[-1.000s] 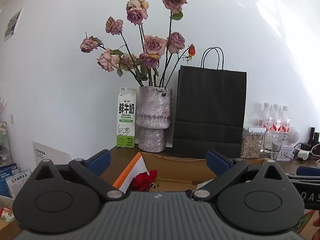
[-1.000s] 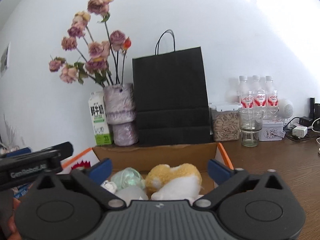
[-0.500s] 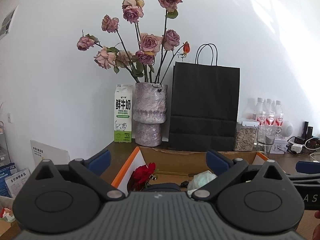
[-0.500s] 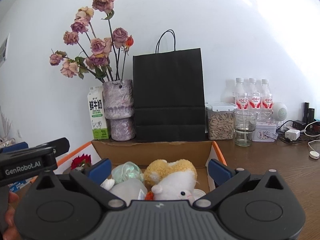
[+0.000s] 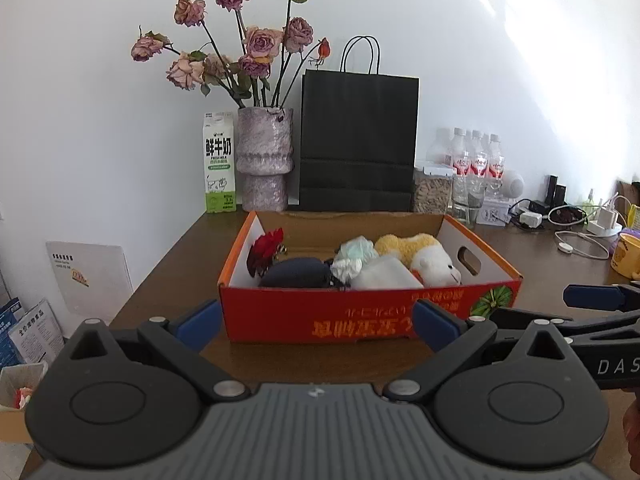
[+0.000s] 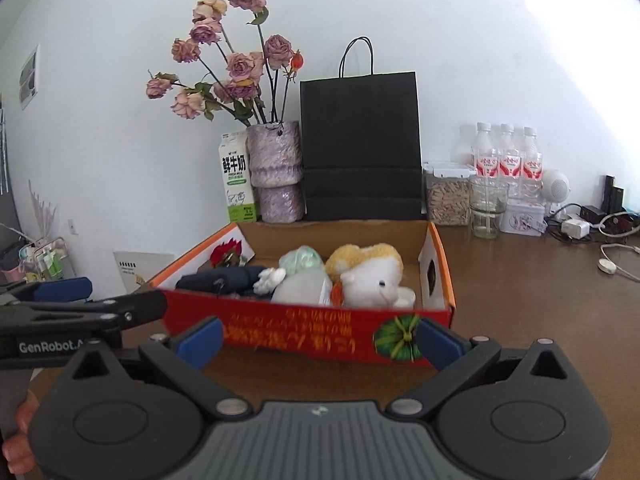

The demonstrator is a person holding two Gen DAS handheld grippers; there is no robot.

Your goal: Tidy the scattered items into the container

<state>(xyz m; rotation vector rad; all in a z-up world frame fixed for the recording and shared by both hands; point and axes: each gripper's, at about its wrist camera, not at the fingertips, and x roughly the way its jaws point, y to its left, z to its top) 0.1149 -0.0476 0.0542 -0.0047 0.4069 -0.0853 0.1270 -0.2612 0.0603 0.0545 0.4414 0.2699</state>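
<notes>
Cardboard box (image 5: 360, 316): sitting on the brown table (image 5: 184, 256), in front of the black paper bag (image 5: 358, 140) and the vase of dried roses (image 5: 262, 164); holding a plush toy (image 5: 424, 256), a red rose (image 5: 266, 248), a dark pouch (image 5: 296, 274), a pale green bundle (image 5: 356, 248) and a white packet (image 5: 386, 276), all lying close together inside the walls

Loose items on the tabletop around the box: none showing in either view; task judged nearly or fully done

Risks, as judgement: nudging the light box by its near wall and sliding it toward the vase or milk carton (image 5: 218, 164); snagging the charger cables (image 5: 576, 236) at far right while sweeping sideways; knocking the two grippers together, being held close side by side

Left gripper (image 5: 316, 322): hovering level just short of the box front, fingers spread wide, gripping nothing

Right gripper (image 6: 318, 338): hovering likewise before the box's near wall, fingers parted, carrying nothing; the person's hand (image 6: 18, 436) partly showing at the lower left edge
</notes>
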